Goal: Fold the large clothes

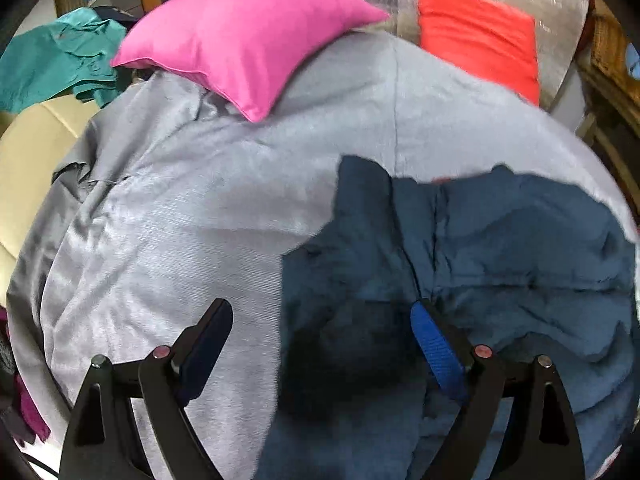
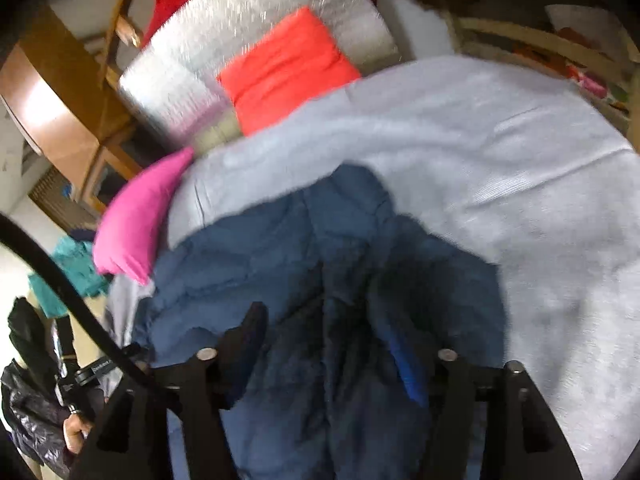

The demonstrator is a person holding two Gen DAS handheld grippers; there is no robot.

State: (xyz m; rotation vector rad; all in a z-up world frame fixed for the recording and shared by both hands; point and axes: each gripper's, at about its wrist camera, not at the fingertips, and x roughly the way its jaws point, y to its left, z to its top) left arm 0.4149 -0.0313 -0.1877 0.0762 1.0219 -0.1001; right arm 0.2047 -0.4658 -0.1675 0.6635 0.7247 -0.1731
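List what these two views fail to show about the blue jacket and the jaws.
- Blue jacket: its near part runs off the bottom edge in both views.
- Its type and fastenings: right wrist view is motion-blurred.
- Right gripper: dark cloth lies between the jaws; blur hides whether the pads touch it.

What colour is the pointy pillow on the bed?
Bright pink. The pillow shows best in the left wrist view.

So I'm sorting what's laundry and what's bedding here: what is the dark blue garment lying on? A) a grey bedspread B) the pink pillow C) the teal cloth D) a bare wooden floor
A: the dark blue garment lies spread on the grey bedspread, apart from the pink pillow.
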